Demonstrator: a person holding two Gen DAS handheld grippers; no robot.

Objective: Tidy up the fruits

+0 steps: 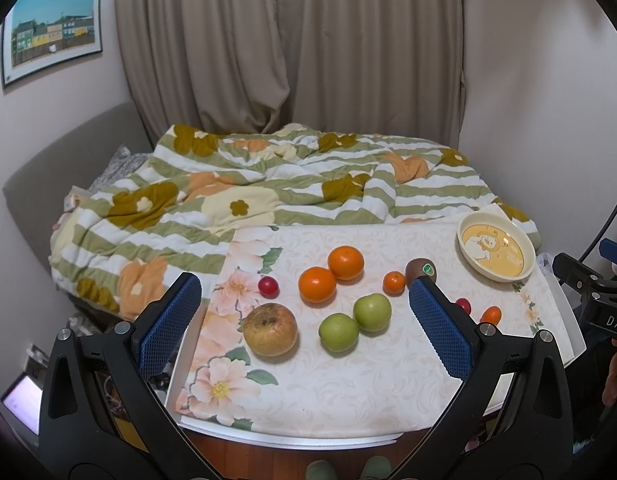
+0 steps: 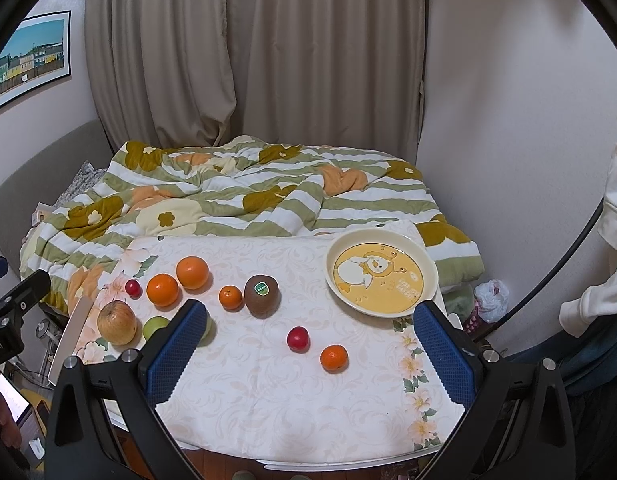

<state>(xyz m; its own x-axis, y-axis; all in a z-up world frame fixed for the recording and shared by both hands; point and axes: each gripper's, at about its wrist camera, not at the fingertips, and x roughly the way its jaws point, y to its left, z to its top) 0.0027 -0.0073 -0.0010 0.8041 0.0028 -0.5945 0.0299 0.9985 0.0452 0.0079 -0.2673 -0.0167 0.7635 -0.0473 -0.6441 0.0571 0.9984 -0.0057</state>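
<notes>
Several fruits lie on the floral tablecloth (image 1: 348, 392): a brownish apple (image 1: 270, 329), two green apples (image 1: 338, 331) (image 1: 372, 312), two oranges (image 1: 317, 285) (image 1: 345, 263), a small tangerine (image 1: 394, 282), a kiwi (image 2: 262, 295), red cherry-like fruits (image 1: 268, 285) (image 2: 298, 339) and a small orange fruit (image 2: 334, 358). An empty cream plate (image 2: 382, 272) with a yellow cartoon picture sits at the back right. My left gripper (image 1: 304, 296) is open and empty above the near left of the table. My right gripper (image 2: 310, 324) is open and empty above the near right.
A bed with a striped floral duvet (image 1: 268, 184) lies right behind the table. Curtains (image 1: 288, 40) hang behind it. The table's front edge (image 1: 292, 440) is close to the grippers. Clutter and a lit screen (image 1: 22, 400) are on the left.
</notes>
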